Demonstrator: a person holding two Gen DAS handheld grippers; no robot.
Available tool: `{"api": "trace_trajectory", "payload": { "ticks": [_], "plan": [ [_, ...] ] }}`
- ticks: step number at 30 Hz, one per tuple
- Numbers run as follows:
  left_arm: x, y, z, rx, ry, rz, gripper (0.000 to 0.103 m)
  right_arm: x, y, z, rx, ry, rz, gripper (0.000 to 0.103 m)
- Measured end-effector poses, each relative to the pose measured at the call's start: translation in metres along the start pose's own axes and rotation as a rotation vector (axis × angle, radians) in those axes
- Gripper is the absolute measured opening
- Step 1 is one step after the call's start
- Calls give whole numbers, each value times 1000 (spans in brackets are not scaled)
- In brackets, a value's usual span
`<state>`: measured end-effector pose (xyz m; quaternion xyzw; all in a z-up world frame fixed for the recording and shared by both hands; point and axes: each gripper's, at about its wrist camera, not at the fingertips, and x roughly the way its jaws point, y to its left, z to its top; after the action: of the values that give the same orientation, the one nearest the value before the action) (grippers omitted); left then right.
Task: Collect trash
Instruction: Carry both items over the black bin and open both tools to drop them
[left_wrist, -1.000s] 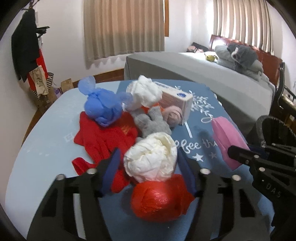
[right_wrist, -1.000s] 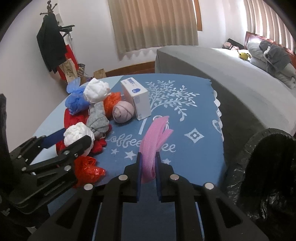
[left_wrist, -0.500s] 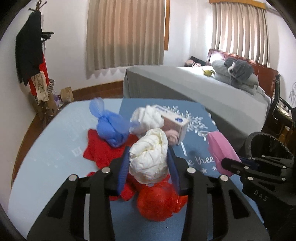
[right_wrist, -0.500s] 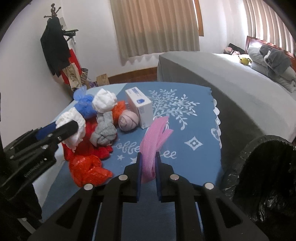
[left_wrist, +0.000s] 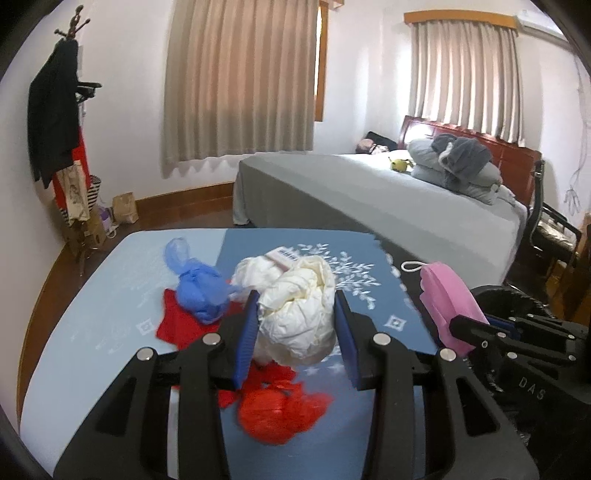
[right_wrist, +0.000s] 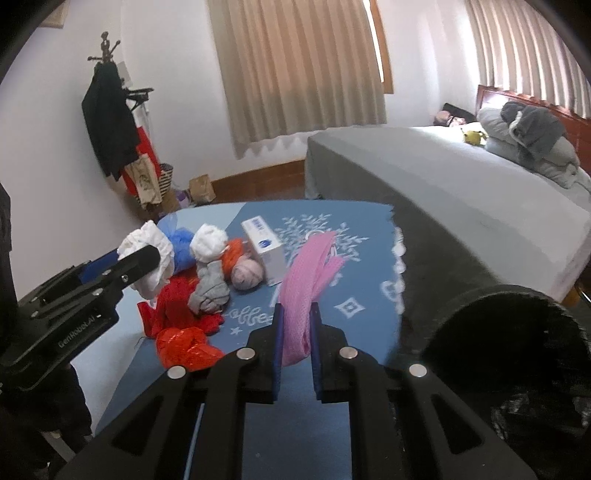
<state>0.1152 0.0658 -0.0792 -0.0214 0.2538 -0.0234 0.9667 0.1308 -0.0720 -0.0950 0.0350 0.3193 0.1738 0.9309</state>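
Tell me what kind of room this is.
Most likely a bedroom in a home: a made bed with grey pillows against a wooden headboard, curtained windows, and a coat stand hung with clothes in the corner.

Soft daylight filters through the drawn curtains (left_wrist: 240, 85), glowing brightest at the right window (left_wrist: 465, 74) and glaring on the headboard (left_wrist: 424, 127), while both fisheye views bend the walls, darken at the corners and blur slightly on the table (right_wrist: 354, 280)
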Motion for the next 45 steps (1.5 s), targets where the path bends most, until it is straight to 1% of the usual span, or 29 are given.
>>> {"api": "trace_trajectory", "payload": {
  "ticks": [7, 12, 19, 27, 30, 32, 33, 34, 35, 38, 39, 40, 41, 42, 43, 44, 45],
  "plan": [
    [-2, -38, 1, 26, -4, -80, 38, -30, -32, -2, 36, -33, -67, 13],
    [1, -76, -1, 62, 3, -160, 38, -47, -62, -8, 75, -39, -139, 13],
    [13, -127, -9, 101, 36, -270, 38, -64, -105, -21, 141, -25, -251, 13],
    [29, -172, -22, 146, 77, -370, 39, -80, -143, -37, 204, -14, -337, 13],
    [35, -185, -27, 158, 92, -403, 41, -88, -153, -43, 215, -16, -362, 16],
    [38, -193, -30, 159, 96, -434, 46, -91, -158, -44, 223, -19, -375, 16],
    [39, -195, -31, 161, 99, -446, 55, -93, -162, -46, 227, -20, -384, 16],
    [39, -197, -31, 164, 101, -453, 62, -94, -164, -46, 229, -19, -389, 21],
    [40, -198, -31, 166, 98, -454, 63, -96, -166, -47, 230, -19, -395, 28],
    [40, -194, -31, 154, 98, -439, 68, -98, -170, -47, 236, -29, -414, 45],
    [40, -191, -30, 151, 95, -424, 71, -99, -169, -47, 236, -31, -419, 49],
    [40, -187, -29, 149, 92, -410, 73, -99, -168, -47, 236, -34, -421, 55],
    [39, -181, -29, 147, 87, -389, 74, -100, -168, -47, 235, -37, -423, 66],
    [38, -175, -28, 146, 82, -366, 77, -101, -167, -47, 232, -47, -425, 71],
    [37, -169, -27, 144, 76, -345, 79, -101, -164, -47, 227, -58, -424, 82],
    [36, -160, -26, 139, 68, -319, 80, -102, -163, -47, 223, -66, -422, 91],
    [35, -152, -26, 134, 61, -294, 82, -101, -158, -46, 215, -78, -414, 94]
  ]
}}
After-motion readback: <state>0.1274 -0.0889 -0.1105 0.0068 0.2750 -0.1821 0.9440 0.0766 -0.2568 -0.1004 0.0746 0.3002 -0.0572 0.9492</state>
